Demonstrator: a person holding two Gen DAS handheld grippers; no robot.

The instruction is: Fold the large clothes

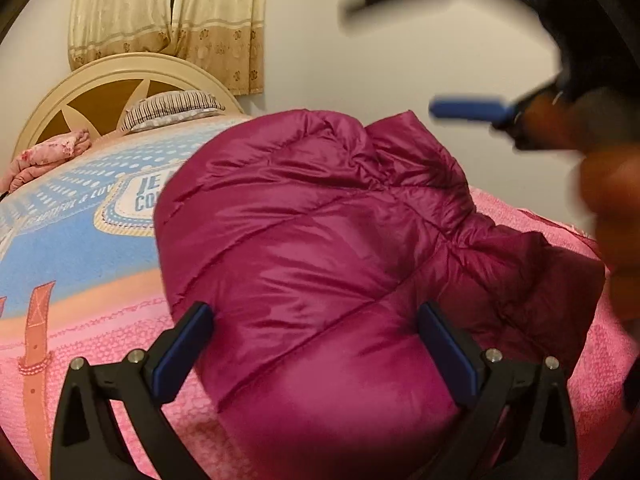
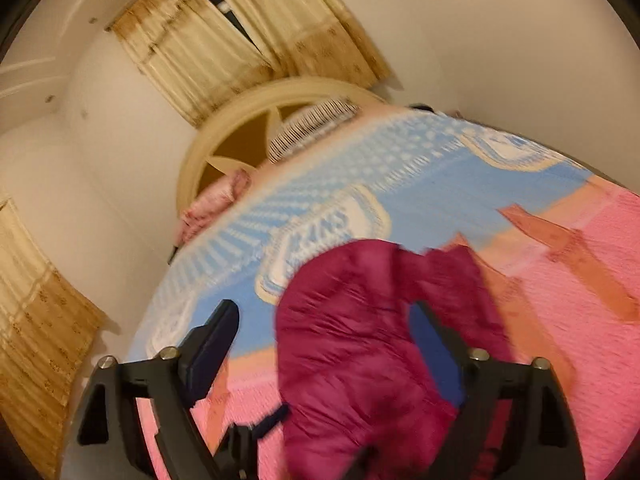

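Note:
A shiny magenta puffer jacket (image 1: 320, 220) lies bunched and folded over on the bed's pink and blue blanket (image 1: 80, 240). My left gripper (image 1: 320, 344) stands wide open just above the jacket's near end, one finger at each side of the bulk, with no pad pressing on it. My right gripper (image 2: 324, 340) is open too. The jacket (image 2: 360, 340) lies under it, close to the right finger and apart from the left one. In the left wrist view a blurred blue pad (image 1: 468, 109) of the right gripper and a person's hand (image 1: 608, 200) hang above the jacket's right side.
A cream headboard (image 1: 120, 76) with a striped pillow (image 1: 172, 110) and a pink bundle (image 1: 48, 156) stands at the far end of the bed. Curtains (image 1: 168, 20) hang on the wall behind. A second curtain (image 2: 36, 320) hangs at the left.

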